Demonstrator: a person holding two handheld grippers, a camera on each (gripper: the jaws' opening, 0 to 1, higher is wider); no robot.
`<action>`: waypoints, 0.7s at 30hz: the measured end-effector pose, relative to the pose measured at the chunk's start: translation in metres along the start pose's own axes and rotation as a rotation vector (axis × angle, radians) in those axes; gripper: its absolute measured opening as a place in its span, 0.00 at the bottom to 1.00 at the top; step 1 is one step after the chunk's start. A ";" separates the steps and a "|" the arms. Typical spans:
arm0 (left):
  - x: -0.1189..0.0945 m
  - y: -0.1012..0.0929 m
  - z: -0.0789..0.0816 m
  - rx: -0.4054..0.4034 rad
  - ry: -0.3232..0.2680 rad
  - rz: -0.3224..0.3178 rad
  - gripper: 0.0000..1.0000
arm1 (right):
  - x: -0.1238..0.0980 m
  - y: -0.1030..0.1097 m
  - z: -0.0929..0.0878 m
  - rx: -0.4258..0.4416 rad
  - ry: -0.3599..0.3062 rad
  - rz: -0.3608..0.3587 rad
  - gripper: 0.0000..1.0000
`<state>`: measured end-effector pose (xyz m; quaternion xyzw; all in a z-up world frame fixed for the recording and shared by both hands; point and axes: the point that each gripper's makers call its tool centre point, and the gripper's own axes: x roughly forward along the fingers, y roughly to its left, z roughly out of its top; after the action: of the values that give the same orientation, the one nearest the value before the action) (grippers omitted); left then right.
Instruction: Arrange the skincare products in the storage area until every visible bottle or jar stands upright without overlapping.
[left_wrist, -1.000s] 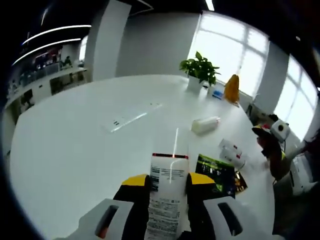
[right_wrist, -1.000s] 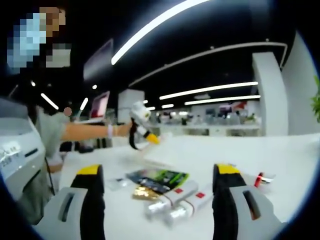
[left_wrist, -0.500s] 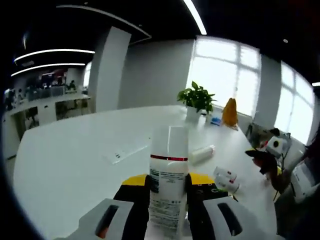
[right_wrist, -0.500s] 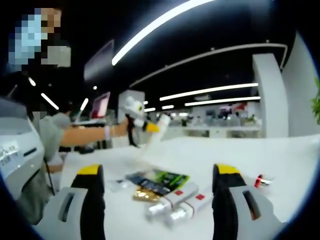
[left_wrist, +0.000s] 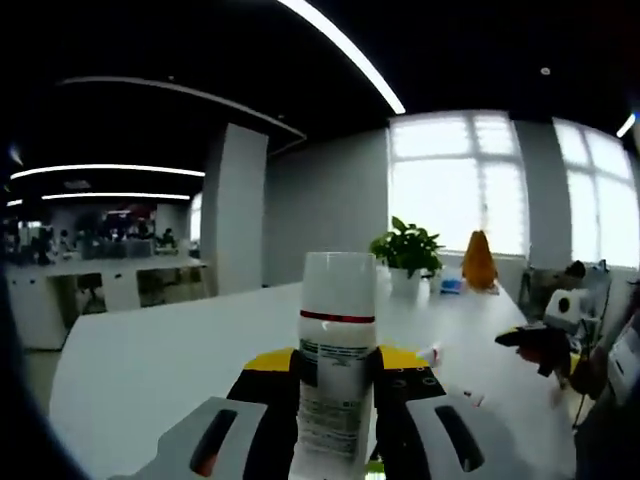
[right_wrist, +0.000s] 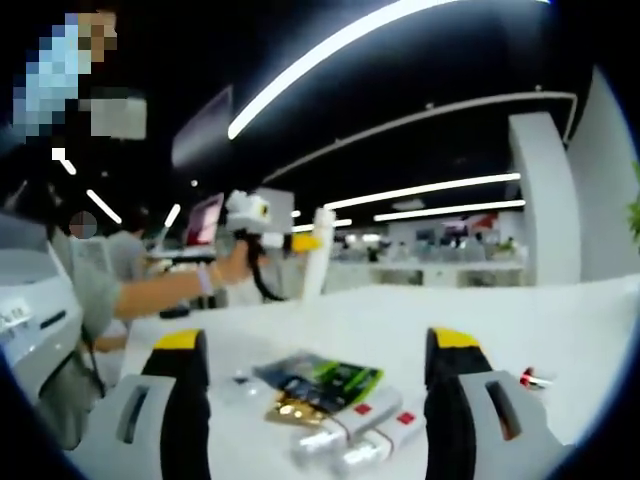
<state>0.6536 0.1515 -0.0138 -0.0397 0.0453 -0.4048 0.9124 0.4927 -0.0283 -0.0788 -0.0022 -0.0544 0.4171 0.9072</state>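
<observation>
Left gripper (left_wrist: 338, 372): I have it clamped on the white bottle (left_wrist: 337, 350) — upright.
Right gripper (right_wrist: 312, 395): I see jaws wide apart — tubes (right_wrist: 362, 425) lying on the table (right_wrist: 480, 330).

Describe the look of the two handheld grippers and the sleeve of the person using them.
Both the left gripper and the right gripper have black jaws capped in yellow, rising from pale grey housings with dark slots. The person's grey short sleeve and a light wristband show in the right gripper view.

open-plan office, desk rows (left_wrist: 100, 275), ceiling light strips (right_wrist: 400, 25)
</observation>
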 end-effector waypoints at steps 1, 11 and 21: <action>-0.001 -0.003 0.008 -0.005 -0.036 0.005 0.27 | 0.002 0.000 0.003 -0.013 -0.006 -0.003 0.88; -0.014 -0.036 0.056 0.035 -0.224 0.060 0.27 | 0.028 0.004 0.034 -0.115 -0.043 0.043 0.91; -0.029 -0.041 0.068 0.053 -0.270 0.097 0.27 | 0.089 0.004 0.092 0.057 -0.118 0.206 0.89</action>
<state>0.6121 0.1478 0.0596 -0.0675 -0.0864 -0.3523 0.9295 0.5377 0.0380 0.0212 0.0425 -0.0954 0.5091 0.8543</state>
